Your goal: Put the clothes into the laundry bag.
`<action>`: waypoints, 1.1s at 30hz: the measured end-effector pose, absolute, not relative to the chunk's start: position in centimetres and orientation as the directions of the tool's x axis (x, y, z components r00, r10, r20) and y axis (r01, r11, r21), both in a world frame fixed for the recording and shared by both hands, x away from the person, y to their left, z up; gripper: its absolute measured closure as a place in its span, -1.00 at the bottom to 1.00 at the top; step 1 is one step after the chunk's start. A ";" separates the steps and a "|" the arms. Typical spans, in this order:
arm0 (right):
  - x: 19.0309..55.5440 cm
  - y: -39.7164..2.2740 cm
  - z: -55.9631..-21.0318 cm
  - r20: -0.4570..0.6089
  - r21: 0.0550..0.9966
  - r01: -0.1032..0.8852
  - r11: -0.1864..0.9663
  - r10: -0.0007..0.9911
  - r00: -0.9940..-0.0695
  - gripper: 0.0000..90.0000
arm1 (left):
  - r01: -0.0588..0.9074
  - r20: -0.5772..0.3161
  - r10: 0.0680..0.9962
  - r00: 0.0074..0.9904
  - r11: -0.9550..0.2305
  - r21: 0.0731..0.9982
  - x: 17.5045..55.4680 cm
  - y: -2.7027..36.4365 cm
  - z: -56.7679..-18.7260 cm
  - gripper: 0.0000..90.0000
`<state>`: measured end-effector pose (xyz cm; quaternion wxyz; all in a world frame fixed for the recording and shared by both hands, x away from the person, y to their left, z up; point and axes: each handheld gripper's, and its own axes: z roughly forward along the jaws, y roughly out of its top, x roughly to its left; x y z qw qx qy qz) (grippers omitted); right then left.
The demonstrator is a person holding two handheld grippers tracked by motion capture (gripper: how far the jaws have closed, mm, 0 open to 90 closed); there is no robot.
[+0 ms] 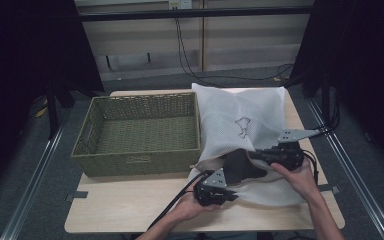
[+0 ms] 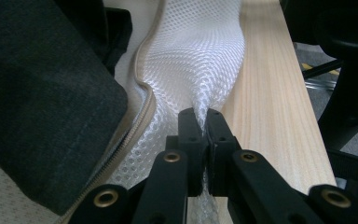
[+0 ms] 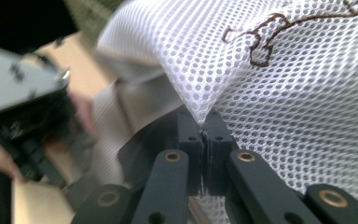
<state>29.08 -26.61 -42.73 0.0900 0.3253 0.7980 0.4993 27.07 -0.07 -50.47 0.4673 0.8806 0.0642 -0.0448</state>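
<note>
A white mesh bag (image 1: 240, 112) lies on the right half of the wooden table (image 1: 130, 205), its zippered mouth facing the person. A dark grey garment (image 1: 240, 167) sits in that mouth. My left gripper (image 1: 234, 195) is shut on the lower mesh layer (image 2: 200, 60) near the front table edge, with the garment (image 2: 42, 93) and the beige zipper (image 2: 142, 107) to its left. My right gripper (image 1: 253, 154) is shut on the upper mesh layer (image 3: 279, 93) and holds it up in a peak. Brown stitching (image 3: 261, 39) marks the mesh beyond that grip.
A green woven basket (image 1: 135, 162) stands on the left half of the table, touching the bag's left side. Bare wood (image 2: 270, 107) runs along the front edge. The other hand and its gripper (image 3: 23, 107) appear blurred at left in the right gripper view. Cables trail behind the table.
</note>
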 end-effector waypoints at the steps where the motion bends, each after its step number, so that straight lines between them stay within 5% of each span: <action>1: 29.0 -26.2 -43.1 0.185 0.848 0.434 0.304 0.599 -0.780 0.97 | 0.155 -0.139 0.071 0.988 -0.555 0.817 27.1 -0.1 -50.5 0.95; 13: 29.4 -22.7 -47.1 0.262 0.774 0.500 0.389 0.522 -0.811 0.97 | 0.154 -0.140 0.068 0.988 -0.541 0.827 27.3 0.0 -50.4 0.96; 21: 31.7 -22.3 -50.1 0.238 0.700 0.566 0.436 0.605 -0.760 0.98 | 0.131 -0.150 0.007 0.989 -0.530 0.838 26.8 -0.2 -50.1 0.98; 33: 33.9 -23.3 -50.0 0.167 0.707 0.584 0.400 0.707 -0.687 0.99 | 0.108 -0.143 -0.027 0.989 -0.523 0.846 26.2 -1.2 -49.7 0.99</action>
